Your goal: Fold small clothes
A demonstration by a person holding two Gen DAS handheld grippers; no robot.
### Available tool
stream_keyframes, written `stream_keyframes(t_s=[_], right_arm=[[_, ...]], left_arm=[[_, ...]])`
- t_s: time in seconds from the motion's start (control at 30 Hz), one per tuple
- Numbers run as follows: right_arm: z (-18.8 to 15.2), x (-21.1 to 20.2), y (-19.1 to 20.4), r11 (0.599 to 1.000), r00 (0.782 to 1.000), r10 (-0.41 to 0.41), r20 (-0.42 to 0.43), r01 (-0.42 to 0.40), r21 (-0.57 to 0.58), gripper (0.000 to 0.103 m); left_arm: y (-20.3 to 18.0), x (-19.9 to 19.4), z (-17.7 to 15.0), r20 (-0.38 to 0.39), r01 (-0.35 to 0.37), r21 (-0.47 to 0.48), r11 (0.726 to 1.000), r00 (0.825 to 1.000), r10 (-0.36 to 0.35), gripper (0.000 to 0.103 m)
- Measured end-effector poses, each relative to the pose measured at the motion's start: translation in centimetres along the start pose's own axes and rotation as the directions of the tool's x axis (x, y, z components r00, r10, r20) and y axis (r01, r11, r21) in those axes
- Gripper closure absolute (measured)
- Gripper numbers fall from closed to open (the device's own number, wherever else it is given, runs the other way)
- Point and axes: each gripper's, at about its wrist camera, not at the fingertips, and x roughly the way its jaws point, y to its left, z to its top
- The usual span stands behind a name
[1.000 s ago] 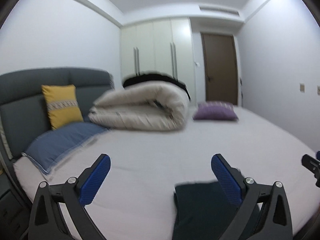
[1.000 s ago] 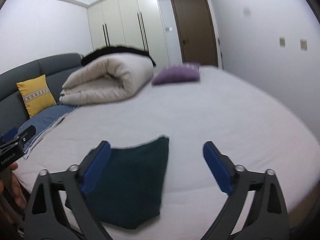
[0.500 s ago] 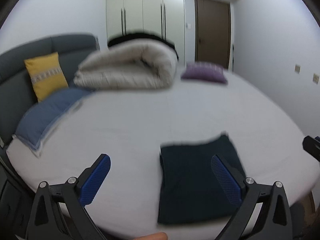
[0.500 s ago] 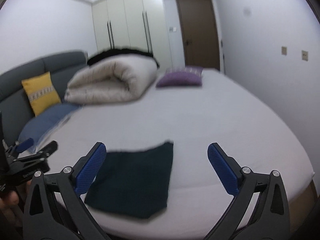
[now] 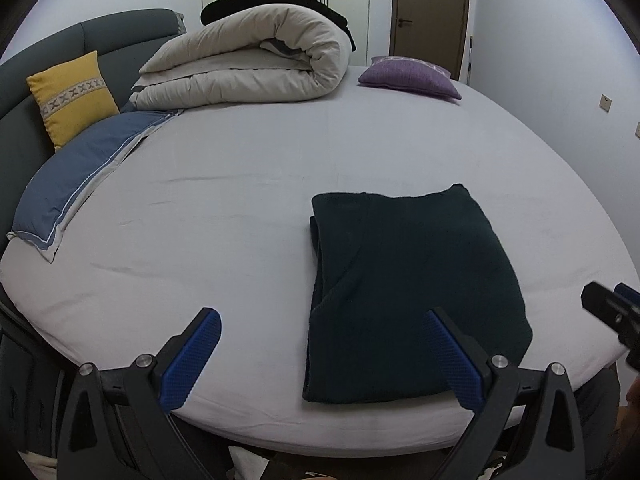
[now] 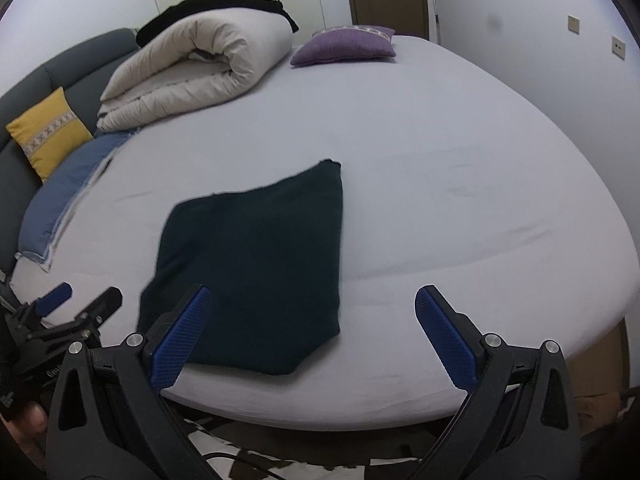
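A dark green folded garment (image 5: 412,292) lies flat on the pale grey bed sheet (image 5: 224,216), near the bed's front edge, as a neat rectangle with its layered fold edges showing along its left side in the left wrist view. The left gripper (image 5: 320,354) hangs above the front edge of the bed with its blue-padded fingers spread wide and holding nothing; its right finger overlaps the near right corner of the garment in that view. The right gripper (image 6: 314,334) is likewise spread and empty, its left finger over the garment's near edge. Farther back on the bed rest a rolled cream duvet (image 5: 248,64), a purple cushion (image 5: 408,76), a blue pillow (image 5: 76,176) and a yellow cushion (image 5: 72,96) against the grey headboard (image 5: 48,48).
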Motion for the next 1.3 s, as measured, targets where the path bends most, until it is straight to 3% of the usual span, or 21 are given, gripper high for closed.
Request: stream_keyframes(t_s=[0.23, 1.3], right_arm=[[-2.3, 4.0, -0.3, 1.000, 0.999, -0.016, -0.032, 0.016, -0.011, 0.000], [-2.7, 2.7, 0.3, 0.999, 0.999, -0.021, -0.041, 0.020, -0.028, 0.000]], left_arm=[[0.3, 1.2, -0.4, -0.022, -0.016, 0.002, 1.000, 1.000, 0.016, 0.000], [0.3, 1.4, -0.6, -0.026, -0.020, -0.002, 1.000, 0.999, 0.020, 0.000]])
